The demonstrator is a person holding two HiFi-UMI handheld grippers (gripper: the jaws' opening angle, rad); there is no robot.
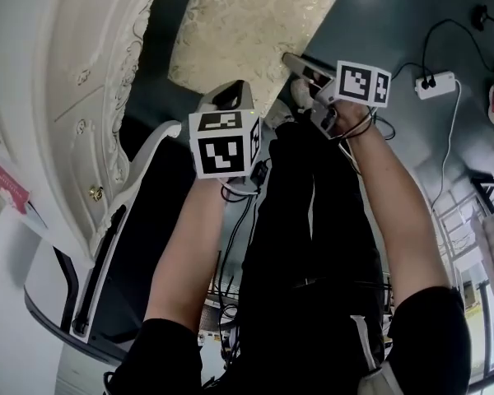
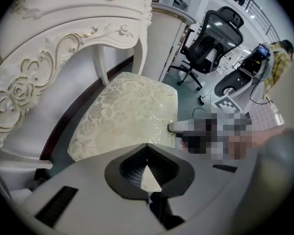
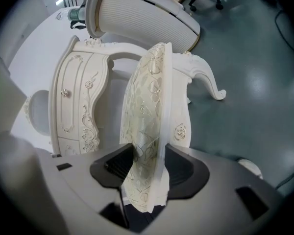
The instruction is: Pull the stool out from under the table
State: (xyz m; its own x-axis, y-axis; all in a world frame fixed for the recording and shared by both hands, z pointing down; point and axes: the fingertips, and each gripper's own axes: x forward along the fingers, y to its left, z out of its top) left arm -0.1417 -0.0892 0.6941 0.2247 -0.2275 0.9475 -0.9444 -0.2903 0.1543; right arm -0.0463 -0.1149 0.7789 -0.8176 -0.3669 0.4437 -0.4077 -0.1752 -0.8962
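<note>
Clamping stool (image 3: 148, 102) edge with right gripper (image 3: 148, 166).

A cream floral-cushioned stool (image 1: 247, 31) beside an ornate white worktop (image 1: 74, 97), left claw (image 1: 230, 97) and right claw (image 1: 302, 67) at its near edge, dark grey floor (image 1: 395, 23).

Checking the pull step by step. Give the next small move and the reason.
Probably draw the stool a little back toward the person, both grips held. The right gripper is clamped on the seat edge, the left gripper seems to pinch its near corner, and the seat lies close beside the table.
</note>
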